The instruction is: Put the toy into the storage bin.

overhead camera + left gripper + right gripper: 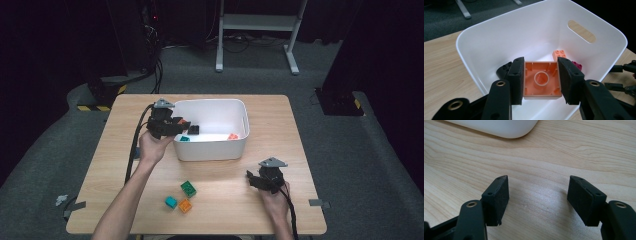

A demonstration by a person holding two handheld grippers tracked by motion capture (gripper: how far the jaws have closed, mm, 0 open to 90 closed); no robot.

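Overhead, high view: wooden table (240, 200); white bin (212, 150) near its middle; left gripper (176, 125) held over the bin's left rim, an orange brick (183, 123) at its tip; right gripper (256, 181) low over bare tabletop off the bin's front right corner. Loose on the table in front of the bin: green brick (188, 188), teal brick (171, 202), small orange brick (185, 205), close together. In the bin: black piece (194, 129), teal piece (184, 138), orange piece (232, 136)

Left gripper view: jaws pinching the orange brick (542, 80) by two opposite sides, hollow underside toward the camera, above the bin's interior (499, 47). On the bin floor beyond it: black brick (504, 70), pale orange studded brick (559, 55), magenta brick (577, 65) just beside it. Slot handle (581, 31) in the far wall

Right gripper view: jaws spread wide, nothing between them, wood grain (539, 195) below; the bin's rounded corner (506, 128) at the top edge
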